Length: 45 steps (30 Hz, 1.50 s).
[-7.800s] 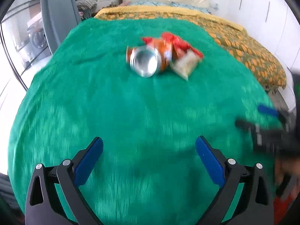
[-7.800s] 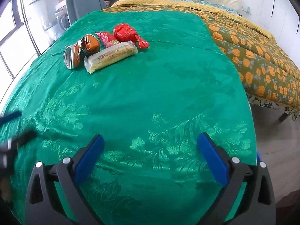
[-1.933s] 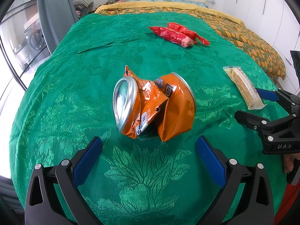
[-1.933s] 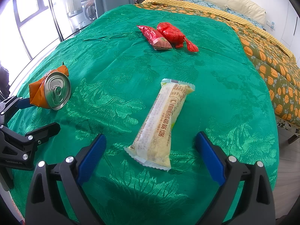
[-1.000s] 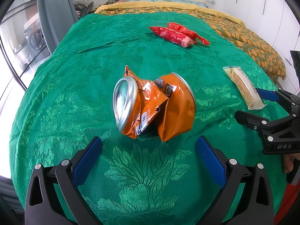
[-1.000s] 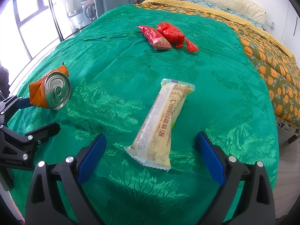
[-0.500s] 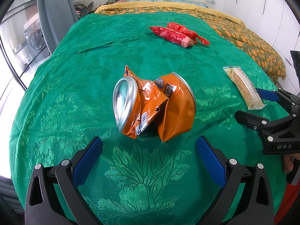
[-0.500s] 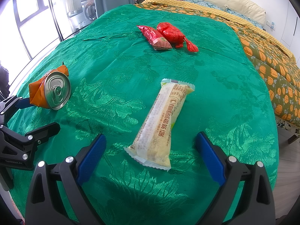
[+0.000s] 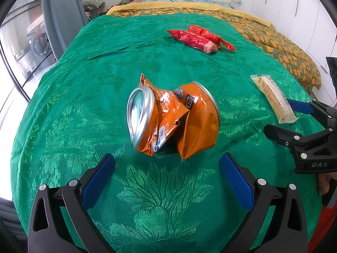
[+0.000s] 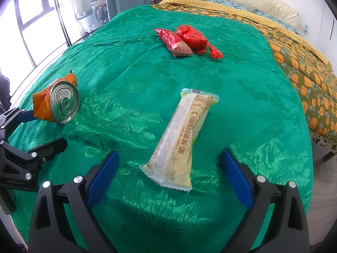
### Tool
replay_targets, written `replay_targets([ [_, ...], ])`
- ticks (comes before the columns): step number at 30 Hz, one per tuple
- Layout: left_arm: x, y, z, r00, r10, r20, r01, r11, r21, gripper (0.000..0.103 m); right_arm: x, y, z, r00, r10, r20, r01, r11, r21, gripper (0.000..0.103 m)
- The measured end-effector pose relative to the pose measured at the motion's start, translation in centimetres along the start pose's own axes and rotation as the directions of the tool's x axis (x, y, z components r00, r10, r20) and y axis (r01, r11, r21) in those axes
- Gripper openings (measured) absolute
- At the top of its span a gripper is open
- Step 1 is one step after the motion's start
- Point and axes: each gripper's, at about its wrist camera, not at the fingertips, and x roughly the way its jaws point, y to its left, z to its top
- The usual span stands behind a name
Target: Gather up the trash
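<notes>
A crushed orange soda can (image 9: 168, 120) lies on the green bedspread (image 9: 84, 97), just ahead of my open left gripper (image 9: 168, 168); it also shows in the right wrist view (image 10: 56, 102). A pale snack-bar wrapper (image 10: 181, 139) lies lengthwise between the fingers of my open right gripper (image 10: 169, 164), its near end level with the fingertips; it also shows in the left wrist view (image 9: 273, 99). Two red wrappers (image 10: 185, 40) lie together farther up the bed, also seen in the left wrist view (image 9: 200, 38). Both grippers are empty.
The bedspread (image 10: 242, 88) covers the near part of a bed; an orange-patterned quilt (image 10: 305, 71) lies beyond and drops off at the right edge. A grey curtain (image 9: 61, 14) and glass door stand left. Each gripper shows in the other's view.
Over several seconds both grippers moved up to the trash, and the can and snack bar now lie apart from the red wrappers. In the last second nothing has moved.
</notes>
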Motion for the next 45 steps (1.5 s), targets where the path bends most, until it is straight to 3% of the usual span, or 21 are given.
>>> replay_targets([
  [21, 0.0, -0.1, 0.0, 1.0, 0.012, -0.008, -0.012, 1.0, -0.009, 0.099, -0.2, -0.1, -0.1, 1.0, 0.012, 0.002, -0.012, 1.0, 0.005, 0.094],
  [24, -1.2, 0.9, -0.5, 0.998, -0.034, -0.046, 0.033, 0.999, -0.029, 0.099, -1.9, -1.1, -1.0, 0.998, 0.048, 0.031, -0.049, 0.999, 0.023, 0.093],
  [27, -3.8, 2.7, -1.0, 0.986, -0.163, 0.045, 0.167, 0.983, -0.08, 0.098, -4.2, -3.1, -1.5, 0.994, 0.076, 0.078, -0.082, 0.994, 0.07, 0.093],
  [29, -4.7, 3.1, -0.2, 0.976, -0.198, 0.092, 0.206, 0.975, -0.084, 0.098, -4.6, -4.0, -0.9, 0.992, 0.097, 0.075, -0.106, 0.987, 0.118, 0.093],
  [31, -4.5, 2.6, 0.8, 0.98, -0.179, 0.092, 0.185, 0.981, -0.064, 0.098, -4.6, -4.2, 0.5, 0.986, 0.157, 0.055, -0.164, 0.971, 0.175, 0.093],
  [34, -2.6, 0.7, 2.1, 0.994, -0.102, 0.045, 0.102, 0.995, 0.005, 0.098, -3.5, -2.5, 2.7, 0.987, 0.159, -0.008, -0.155, 0.972, 0.179, 0.092],
  [36, -1.7, -0.2, 2.7, 0.999, -0.032, 0.028, 0.03, 0.998, 0.049, 0.098, -2.0, -1.5, 3.9, 0.99, 0.128, -0.06, -0.116, 0.978, 0.176, 0.082],
  [37, -1.4, -0.5, 2.8, 1.0, -0.003, 0.03, 0.001, 0.998, 0.07, 0.095, -1.5, -1.4, 4.2, 0.99, 0.116, -0.076, -0.102, 0.98, 0.169, 0.065],
  [38, -1.3, -0.6, 2.8, 0.999, 0.015, 0.034, -0.017, 0.996, 0.082, 0.082, -0.9, -1.1, 4.2, 0.989, 0.101, -0.108, -0.084, 0.984, 0.159, 0.044],
  [39, -1.3, -0.7, 2.9, 0.999, 0.025, 0.033, -0.028, 0.995, 0.095, 0.073, -0.4, -1.0, 4.2, 0.988, 0.082, -0.128, -0.061, 0.985, 0.16, 0.036],
  [40, -1.3, -0.5, 3.0, 0.999, 0.023, 0.028, -0.026, 0.994, 0.107, 0.059, -0.7, -1.1, 4.0, 0.991, 0.068, -0.117, -0.048, 0.985, 0.164, 0.018],
  [42, -2.0, -0.4, 2.9, 0.997, 0.041, 0.062, -0.049, 0.992, 0.118, 0.057, -2.1, -1.3, 3.3, 0.994, 0.076, -0.073, -0.063, 0.985, 0.163, 0.015],
  [45, -3.5, -0.1, 2.5, 0.994, -0.005, 0.112, -0.006, 0.995, 0.097, 0.055, -4.9, -1.7, 1.9, 0.996, 0.093, -0.012, -0.09, 0.986, 0.137, 0.014],
])
